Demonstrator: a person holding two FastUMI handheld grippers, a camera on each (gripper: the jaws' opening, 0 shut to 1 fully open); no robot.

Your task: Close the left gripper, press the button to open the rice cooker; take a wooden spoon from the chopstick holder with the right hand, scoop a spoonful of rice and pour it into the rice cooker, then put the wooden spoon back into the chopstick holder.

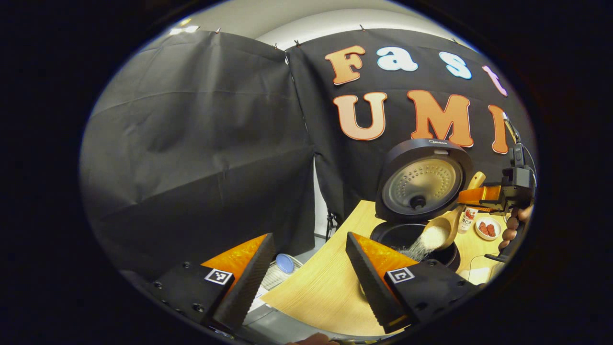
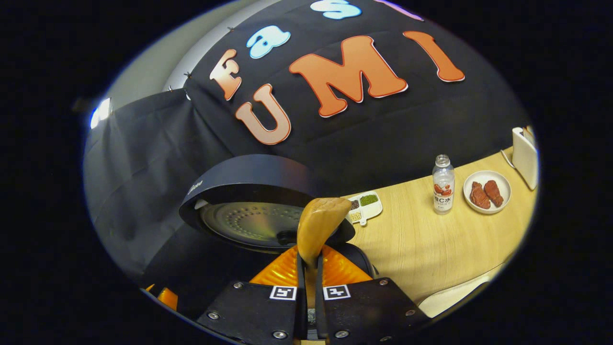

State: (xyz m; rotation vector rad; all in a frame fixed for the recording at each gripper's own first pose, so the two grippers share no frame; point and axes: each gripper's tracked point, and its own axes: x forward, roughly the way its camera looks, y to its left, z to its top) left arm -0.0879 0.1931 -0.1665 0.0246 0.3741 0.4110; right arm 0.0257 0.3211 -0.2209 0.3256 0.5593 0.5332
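Over rice cooker (image 1: 414, 237), spoon (image 1: 438, 232) tipped.

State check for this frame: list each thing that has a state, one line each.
Rice cooker: open, lid raised.
Wooden spoon: tilted over the cooker pot, rice spilling in.
Right tool: shut on the wooden spoon handle.
Left tool: open, holding nothing.
Bottle: upright on the table.
Small plate: holds two reddish pieces.

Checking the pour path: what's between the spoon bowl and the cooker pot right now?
In the left gripper view, a stream of rice falls from the tilted spoon into the pot; nothing else lies between.
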